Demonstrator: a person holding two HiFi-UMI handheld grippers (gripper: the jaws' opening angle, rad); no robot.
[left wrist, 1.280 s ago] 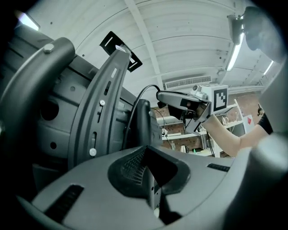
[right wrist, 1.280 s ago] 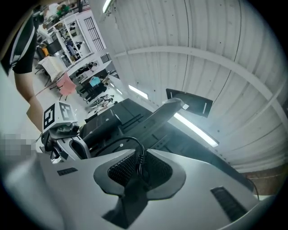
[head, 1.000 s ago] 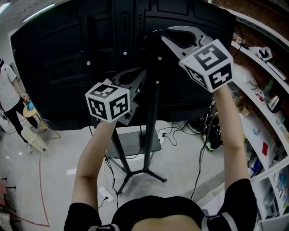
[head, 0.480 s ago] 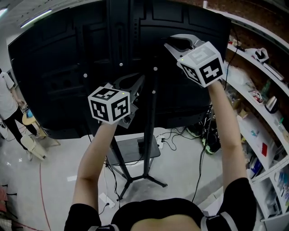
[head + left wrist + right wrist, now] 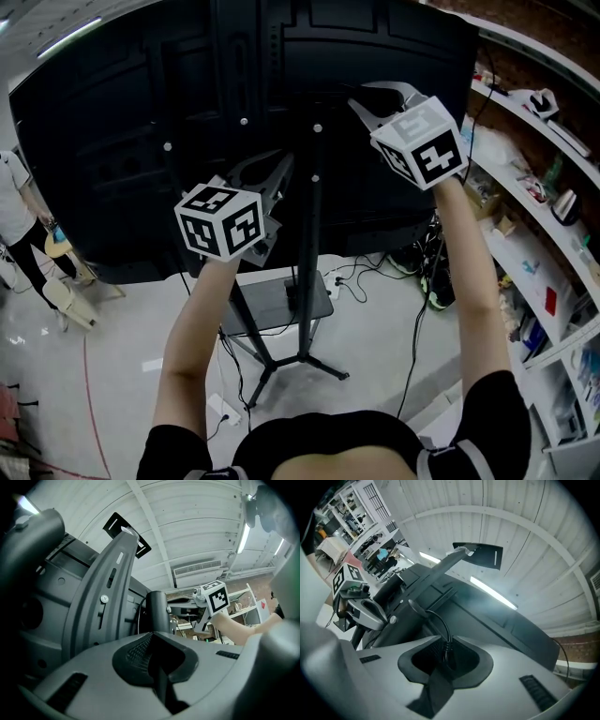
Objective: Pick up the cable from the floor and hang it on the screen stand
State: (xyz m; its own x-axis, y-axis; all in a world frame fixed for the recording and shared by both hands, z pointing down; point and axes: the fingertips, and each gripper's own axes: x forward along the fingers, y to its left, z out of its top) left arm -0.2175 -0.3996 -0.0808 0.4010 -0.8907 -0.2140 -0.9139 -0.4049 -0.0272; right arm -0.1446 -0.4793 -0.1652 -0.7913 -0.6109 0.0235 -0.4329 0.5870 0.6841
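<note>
Cable (image 5: pixel 446 634): thin and black, pinched in the right gripper (image 5: pixel 359 97), whose tongs are closed on it. From the pinch a short length arcs up toward 11 o'clock in the right gripper view and ends in a thicker moulded tip. In the head view it is lost against the black panel.

Left gripper (image 5: pixel 281 164): at 10 o'clock in the head view. Its tongs are together with nothing between them.

Handling (judgement): light, limp, with a smooth jacket that could slide through the pads. It is stiffer at the moulded end, so that is probably the best place to grip. Any slack will sag and swing, and needs draping over something that sticks out.

Surroundings:
- The back of the screen (image 5: pixel 122 141) fills 9 to 1 o'clock.
- The stand pole (image 5: pixel 311 244) runs down between the two grippers.
- A slotted bracket arm (image 5: pixel 105 597) rises just beside the left gripper. It is a likely peg, but also the nearest thing to knock.
- Shelves (image 5: pixel 548 272) at 3 o'clock.
- Loose leads (image 5: pixel 375 272) on the floor by the stand.
- A bystander (image 5: pixel 14 202) at 9 o'clock, well apart.
</note>
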